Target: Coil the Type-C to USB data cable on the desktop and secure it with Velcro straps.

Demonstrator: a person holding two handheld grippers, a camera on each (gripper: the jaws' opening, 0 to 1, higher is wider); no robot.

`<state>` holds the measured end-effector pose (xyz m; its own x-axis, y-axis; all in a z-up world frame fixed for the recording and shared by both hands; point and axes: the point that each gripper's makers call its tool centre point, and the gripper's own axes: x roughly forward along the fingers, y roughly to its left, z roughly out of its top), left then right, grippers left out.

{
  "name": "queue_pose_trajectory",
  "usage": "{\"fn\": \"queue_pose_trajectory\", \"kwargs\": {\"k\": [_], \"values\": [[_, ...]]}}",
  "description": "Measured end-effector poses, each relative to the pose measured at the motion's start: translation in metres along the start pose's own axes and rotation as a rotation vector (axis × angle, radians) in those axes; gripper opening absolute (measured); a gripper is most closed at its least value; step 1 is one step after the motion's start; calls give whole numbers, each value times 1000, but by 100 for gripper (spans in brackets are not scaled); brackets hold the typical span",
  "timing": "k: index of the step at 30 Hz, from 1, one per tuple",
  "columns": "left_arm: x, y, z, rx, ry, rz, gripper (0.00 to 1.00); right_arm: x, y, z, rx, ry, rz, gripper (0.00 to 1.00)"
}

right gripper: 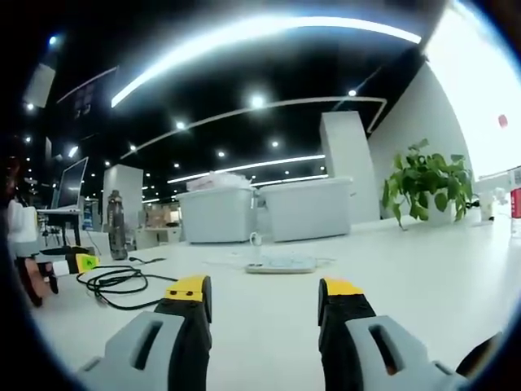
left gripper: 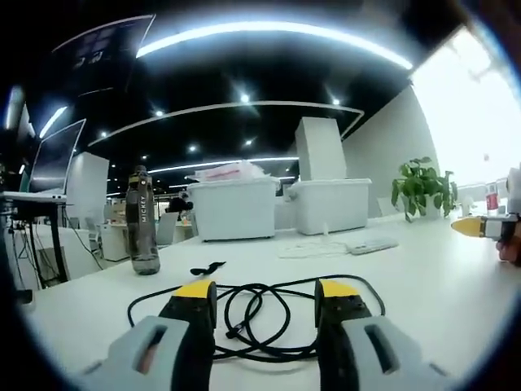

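A black data cable (left gripper: 259, 316) lies in loose loops on the white desk (left gripper: 423, 293), just past the tips of my left gripper (left gripper: 267, 292), which is open and holds nothing. A short black piece, maybe the Velcro strap (left gripper: 207, 267), lies just beyond the loops. The yellow tip of my right gripper (left gripper: 475, 226) comes in at the right edge, held by a hand (left gripper: 511, 243). In the right gripper view the cable (right gripper: 118, 281) lies far to the left on the desk. My right gripper (right gripper: 265, 289) is open over bare desk, well away from the cable. The left gripper (right gripper: 69, 263) shows beside the cable.
A dark water bottle (left gripper: 142, 221) stands left of the cable. A white power strip (right gripper: 281, 264) lies mid-desk. Two white storage bins (left gripper: 234, 208) (left gripper: 330, 204) stand at the back, with a potted plant (left gripper: 422, 187) to their right. A monitor (left gripper: 53, 155) stands at far left.
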<state>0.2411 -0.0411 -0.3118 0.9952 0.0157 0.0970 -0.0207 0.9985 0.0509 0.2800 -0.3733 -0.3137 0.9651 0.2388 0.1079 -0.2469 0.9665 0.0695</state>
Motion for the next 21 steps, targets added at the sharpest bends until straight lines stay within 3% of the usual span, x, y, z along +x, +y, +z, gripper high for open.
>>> {"fn": "queue_pose_trajectory", "kwargs": {"k": [21], "values": [[2, -3, -3, 8, 9, -16, 50, 3, 9, -7, -42, 26, 29, 53]]}}
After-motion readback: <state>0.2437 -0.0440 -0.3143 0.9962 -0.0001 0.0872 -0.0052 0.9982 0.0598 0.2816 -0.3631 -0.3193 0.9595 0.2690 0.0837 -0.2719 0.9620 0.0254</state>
